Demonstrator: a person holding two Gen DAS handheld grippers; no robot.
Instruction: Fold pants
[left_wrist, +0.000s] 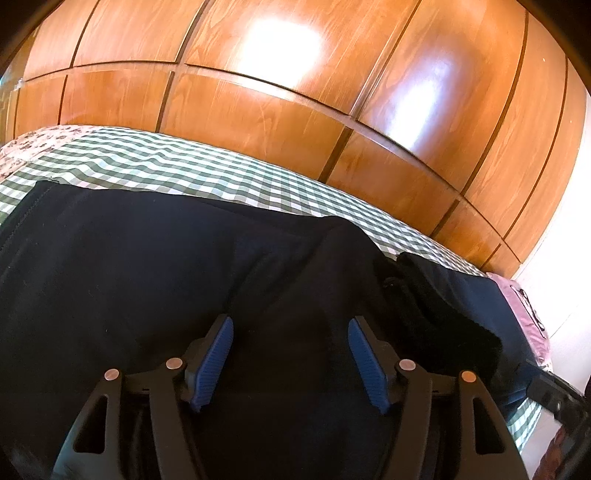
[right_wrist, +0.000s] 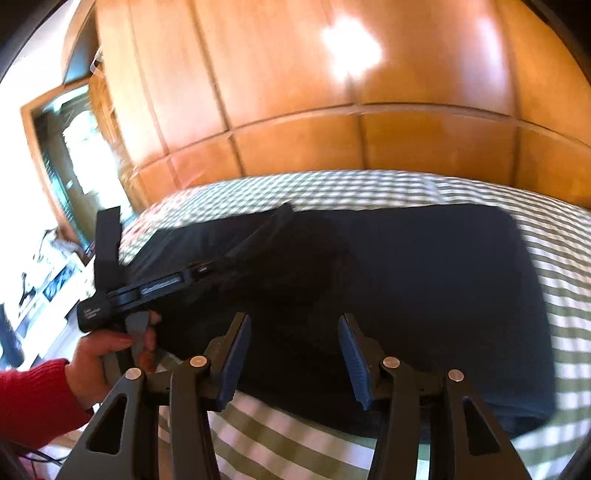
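Dark navy pants (left_wrist: 155, 266) lie folded on a green-and-white checked bedspread (left_wrist: 192, 170). In the right wrist view the pants (right_wrist: 424, 280) form a thick rectangular stack with a rounded far right corner. My left gripper (left_wrist: 290, 325) is open, its blue pads apart just above the dark fabric, holding nothing. My right gripper (right_wrist: 295, 321) is open and empty over the near edge of the pants. The left gripper's body (right_wrist: 147, 288), held by a hand in a red sleeve (right_wrist: 33, 398), shows at the left of the right wrist view, reaching over the pants' left end.
A glossy wooden wardrobe (left_wrist: 295, 92) stands right behind the bed. A pink cloth (left_wrist: 524, 314) lies at the bed's right end in the left wrist view. A doorway and cluttered furniture (right_wrist: 62, 177) are at the left of the right wrist view.
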